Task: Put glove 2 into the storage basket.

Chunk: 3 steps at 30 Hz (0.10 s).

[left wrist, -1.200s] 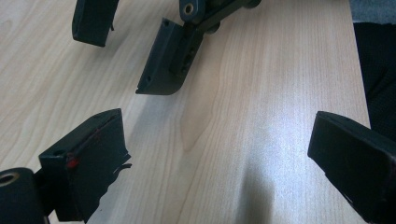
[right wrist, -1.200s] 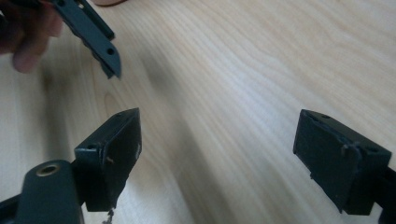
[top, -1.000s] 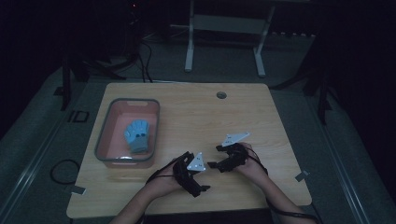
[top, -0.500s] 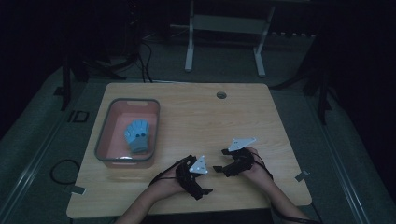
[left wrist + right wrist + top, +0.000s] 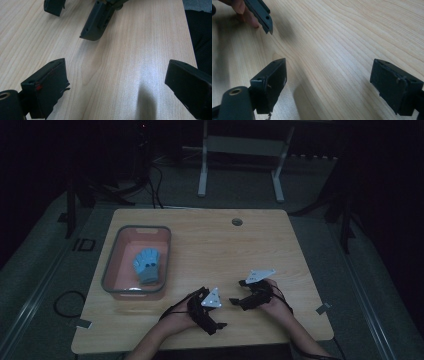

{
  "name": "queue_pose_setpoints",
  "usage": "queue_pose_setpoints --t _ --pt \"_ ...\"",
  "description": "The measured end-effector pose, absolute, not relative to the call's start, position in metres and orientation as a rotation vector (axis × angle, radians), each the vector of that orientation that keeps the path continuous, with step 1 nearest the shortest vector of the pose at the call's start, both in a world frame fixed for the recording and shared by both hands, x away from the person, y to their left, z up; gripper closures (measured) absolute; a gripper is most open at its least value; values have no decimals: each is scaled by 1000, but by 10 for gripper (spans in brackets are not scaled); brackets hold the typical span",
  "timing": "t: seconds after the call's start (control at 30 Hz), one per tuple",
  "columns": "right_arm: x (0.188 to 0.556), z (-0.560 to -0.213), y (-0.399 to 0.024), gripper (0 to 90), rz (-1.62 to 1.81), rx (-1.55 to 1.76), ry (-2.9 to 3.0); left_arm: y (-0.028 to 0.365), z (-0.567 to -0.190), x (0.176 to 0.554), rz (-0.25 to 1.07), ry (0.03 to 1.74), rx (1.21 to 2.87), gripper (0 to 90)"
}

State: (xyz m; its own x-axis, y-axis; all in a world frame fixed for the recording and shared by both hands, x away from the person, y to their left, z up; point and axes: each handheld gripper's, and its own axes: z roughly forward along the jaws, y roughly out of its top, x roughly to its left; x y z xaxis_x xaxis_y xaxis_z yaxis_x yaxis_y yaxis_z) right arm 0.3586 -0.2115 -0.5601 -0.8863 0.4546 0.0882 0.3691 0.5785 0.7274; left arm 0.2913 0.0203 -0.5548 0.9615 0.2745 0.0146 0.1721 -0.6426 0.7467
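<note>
While both hands rest low at the near edge of the pale wooden surface (image 5: 220, 250), the thing nearest them that looks meant for handling is the light blue fabric glove (image 5: 148, 266), lying flat inside the shallow pink plastic bin with a grey rim (image 5: 111, 265) at the left. Nothing grips it; it sits well apart from both tools.

Closer in, the left gripper (image 5: 220, 324) lies beside the bin's near right corner, its grey three-cornered plate facing up. In the left gripper view its jaws stand wide apart over bare wood, holding nothing, with the other tool's black jaws showing ahead at the top. The right gripper (image 5: 234, 300) sits just beside it, tips pointed toward the left one; its jaws also gape empty in the right gripper view, with a fingertip (image 5: 239, 7) of the other hand showing at the top left corner.

My worry is the crowding: the two tools nearly meet nose to nose, so a reach toward the bin could knock one against the other. A low swing might also catch the bin's rim and shove it. The limp glove could bunch or slip if pinched at a thin edge.
</note>
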Motion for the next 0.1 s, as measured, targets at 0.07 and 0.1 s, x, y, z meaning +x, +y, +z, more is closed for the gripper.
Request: queue_pose_setpoints --t 0.07,0.1 --pt "359 -561 -211 142 1200 702 2695 20 -555 291 162 310 2284 46" --pt "359 -561 -211 142 1201 705 2695 20 -555 291 165 308 2286 46"
